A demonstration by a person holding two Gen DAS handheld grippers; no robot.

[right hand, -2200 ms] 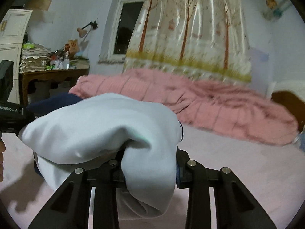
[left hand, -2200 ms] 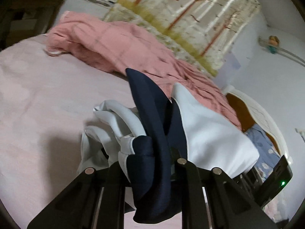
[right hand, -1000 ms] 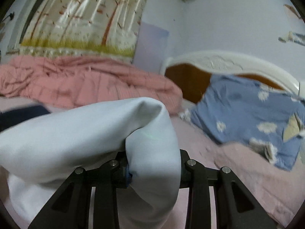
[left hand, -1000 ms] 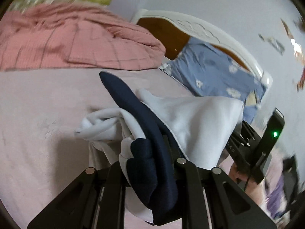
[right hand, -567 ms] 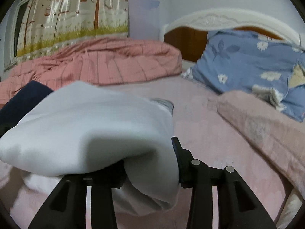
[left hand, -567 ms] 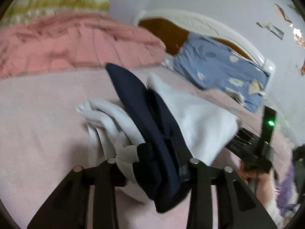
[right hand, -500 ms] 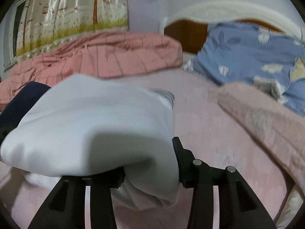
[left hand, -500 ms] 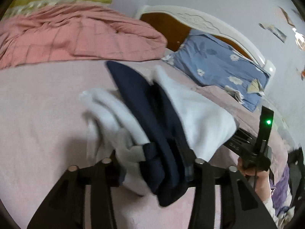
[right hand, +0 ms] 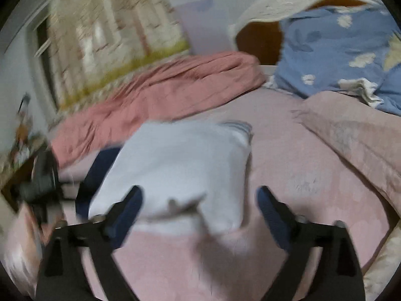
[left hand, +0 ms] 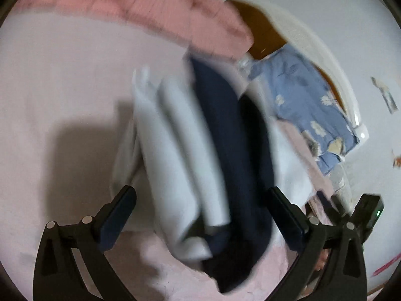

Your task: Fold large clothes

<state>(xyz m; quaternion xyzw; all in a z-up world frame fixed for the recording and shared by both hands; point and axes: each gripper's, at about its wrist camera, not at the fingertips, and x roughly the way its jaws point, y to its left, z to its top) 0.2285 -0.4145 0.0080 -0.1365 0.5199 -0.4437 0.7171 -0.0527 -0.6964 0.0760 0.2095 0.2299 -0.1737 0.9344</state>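
Note:
A folded white and navy garment (left hand: 200,155) lies bundled on the pink bed sheet (left hand: 62,80). My left gripper (left hand: 203,200) is opening, its jaws wide on either side of the bundle's near end, pads clear of the cloth. In the right wrist view the same garment (right hand: 180,165) shows its white side with a navy edge at the left. My right gripper (right hand: 200,200) is also opening, and its blue pads stand apart from the cloth between them. Both views are blurred by motion.
A rumpled pink quilt (right hand: 160,87) lies across the far side of the bed. Blue flowered pillows (right hand: 338,50) lean on the white headboard (right hand: 288,2). A folded pink blanket (right hand: 356,138) sits at the right. The other gripper and a hand (left hand: 361,215) show at the lower right.
Both grippers have let go of the garment and their jaws have spread wide. The bundle has dropped onto the sheet. Both views have rolled and shifted.

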